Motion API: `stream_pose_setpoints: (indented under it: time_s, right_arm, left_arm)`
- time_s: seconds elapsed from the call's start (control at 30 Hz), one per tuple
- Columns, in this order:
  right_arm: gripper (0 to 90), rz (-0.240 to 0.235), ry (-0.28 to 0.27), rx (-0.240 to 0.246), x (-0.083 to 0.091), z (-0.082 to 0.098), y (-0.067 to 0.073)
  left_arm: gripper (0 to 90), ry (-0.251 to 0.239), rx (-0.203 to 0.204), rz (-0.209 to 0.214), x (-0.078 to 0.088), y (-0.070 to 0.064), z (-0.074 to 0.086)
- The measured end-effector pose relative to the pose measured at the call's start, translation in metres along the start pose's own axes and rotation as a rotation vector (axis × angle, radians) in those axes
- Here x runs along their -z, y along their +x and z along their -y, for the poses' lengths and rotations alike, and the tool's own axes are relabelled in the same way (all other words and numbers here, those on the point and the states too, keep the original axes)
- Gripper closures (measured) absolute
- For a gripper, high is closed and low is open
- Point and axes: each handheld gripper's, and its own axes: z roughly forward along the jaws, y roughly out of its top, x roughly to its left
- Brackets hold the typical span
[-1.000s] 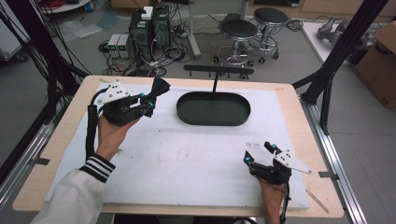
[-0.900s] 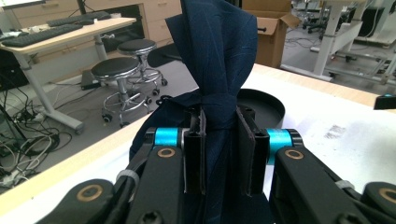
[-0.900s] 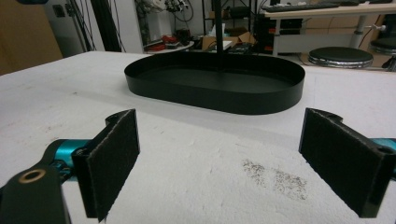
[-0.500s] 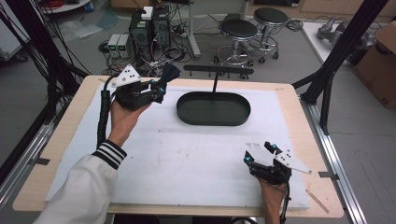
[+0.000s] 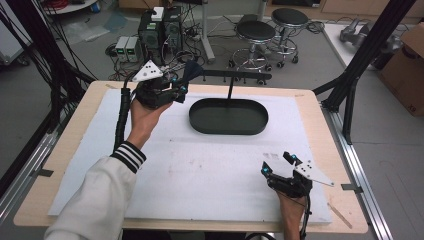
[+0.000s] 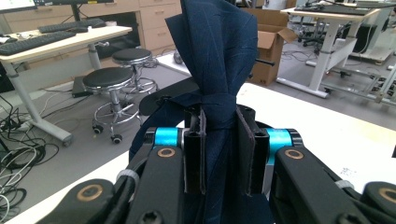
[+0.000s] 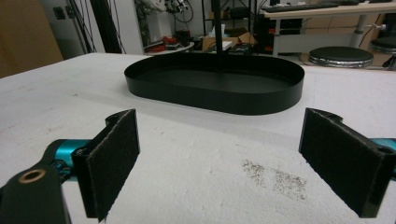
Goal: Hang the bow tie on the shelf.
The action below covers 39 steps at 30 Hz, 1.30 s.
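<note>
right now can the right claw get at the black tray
Probably yes. The right claw sits open near the front edge of the table, and the white mat between it and the black tray is bare, so nothing seems to block a forward reach.

Tray (image 5: 228, 116): on table (image 5: 75, 130), far centre
Left gripper (image 5: 184, 82): above far-left, just left of tray, cloth (image 6: 218, 70) between jaws
Right gripper (image 5: 276, 163): near-right, well before tray
Stools (image 5: 256, 31): behind table

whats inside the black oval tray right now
Nothing that can be seen: the black oval tray shows a bare dark floor in the high view and the right gripper view. Its near wall hides a strip of that floor. The dark blue cloth is clamped in the left gripper.
</note>
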Motion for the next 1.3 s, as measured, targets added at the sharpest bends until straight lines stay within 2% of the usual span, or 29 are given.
stream_pose_setpoints:
  time_s: [0.07,0.33,0.5,0.7,0.93,1.3]
  right_arm:
    - [11.3,-0.001,-0.001,-0.002,0.000,0.000,0.000]
    - [11.3,-0.004,-0.006,-0.008,0.000,0.000,-0.001]
    - [11.3,-0.004,-0.003,-0.021,0.001,0.000,-0.001]
    - [11.3,-0.005,-0.009,-0.020,0.001,0.000,-0.002]
    - [11.4,-0.004,-0.010,-0.018,0.001,0.000,-0.002]
    - [11.3,-0.007,-0.015,-0.027,0.001,0.000,-0.003]
  left_arm:
    - [74.9,-0.004,0.016,0.003,-0.002,0.001,-0.001]
    - [74.9,0.013,0.009,0.004,-0.011,0.000,-0.005]
    - [74.9,0.022,-0.008,0.006,-0.017,-0.005,-0.009]
    - [74.9,0.021,-0.003,0.022,-0.028,-0.014,-0.013]
    - [74.9,0.033,0.005,0.060,-0.048,-0.023,-0.013]
    - [75.0,0.046,0.003,0.087,-0.070,-0.028,-0.011]
